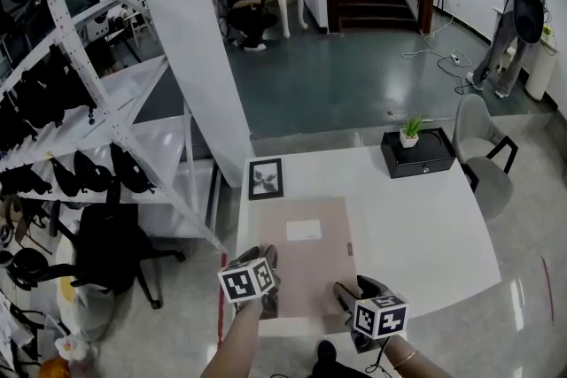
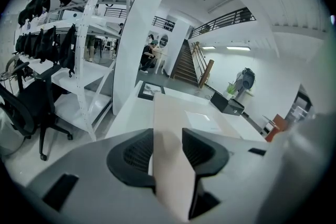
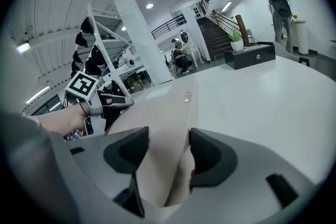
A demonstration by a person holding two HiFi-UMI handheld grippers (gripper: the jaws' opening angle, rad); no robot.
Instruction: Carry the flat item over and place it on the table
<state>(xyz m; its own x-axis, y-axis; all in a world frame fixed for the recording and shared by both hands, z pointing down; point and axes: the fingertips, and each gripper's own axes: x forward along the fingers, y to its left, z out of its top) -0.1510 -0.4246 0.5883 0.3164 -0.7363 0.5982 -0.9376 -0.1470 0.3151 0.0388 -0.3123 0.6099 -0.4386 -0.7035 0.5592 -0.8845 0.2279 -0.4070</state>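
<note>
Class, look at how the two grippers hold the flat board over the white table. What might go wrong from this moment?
1. The left gripper and right gripper both pinch only the near end of the flat board, right at the table's front edge; released here, it may tip or slide off.
2. The picture frame lies just beyond the board's far left corner; pushing farther could knock it.

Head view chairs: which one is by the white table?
The grey chair, right beside the white table; the black office chair stands apart, by the shelf rack.
</note>
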